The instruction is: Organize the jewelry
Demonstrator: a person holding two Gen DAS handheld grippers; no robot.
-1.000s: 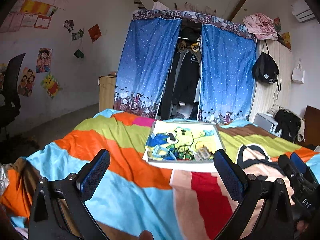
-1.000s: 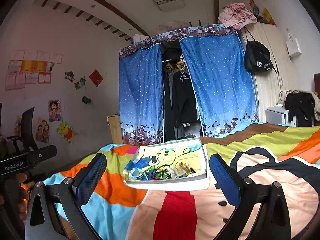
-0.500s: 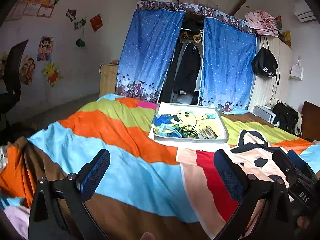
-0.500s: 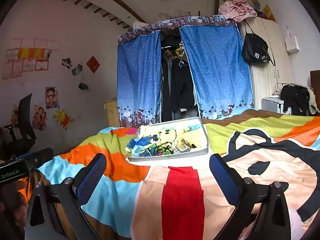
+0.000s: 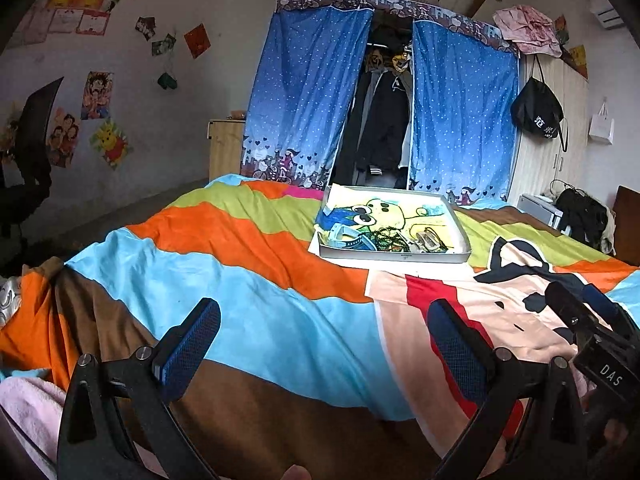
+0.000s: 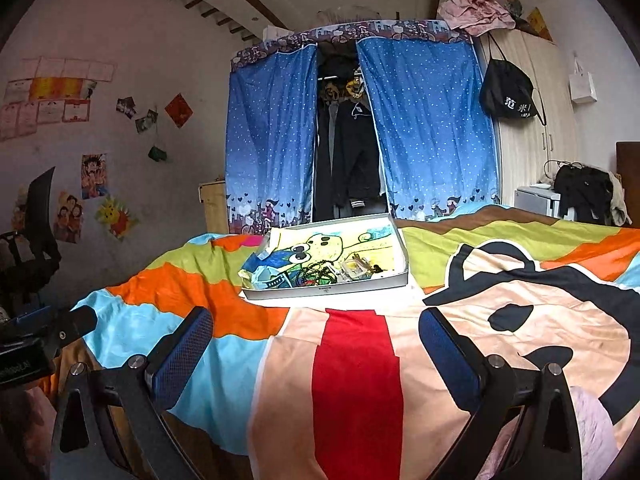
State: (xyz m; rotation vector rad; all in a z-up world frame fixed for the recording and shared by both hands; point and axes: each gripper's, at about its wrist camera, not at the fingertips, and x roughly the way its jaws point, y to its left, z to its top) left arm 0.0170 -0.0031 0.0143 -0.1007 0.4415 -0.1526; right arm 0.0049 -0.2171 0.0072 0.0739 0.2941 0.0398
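Both pairs of fingers are held spread wide, nothing gripped: left gripper (image 5: 324, 336), right gripper (image 6: 316, 332). Beyond and between the fingers, well apart, a tray (image 5: 394, 257) of tangled jewelry (image 5: 390, 238) is seen on the bed (image 5: 248, 320).

Home bedroom: bed under a striped cartoon blanket (image 5: 248, 248), blue curtained wardrobe (image 5: 308, 92) with hanging clothes (image 5: 384, 116), posters (image 5: 96, 90) taped on the wall, black bag (image 6: 508, 88) hung on a wooden cupboard.

Striped multicoloured blanket (image 5: 248, 248), seemingly cartoon-printed
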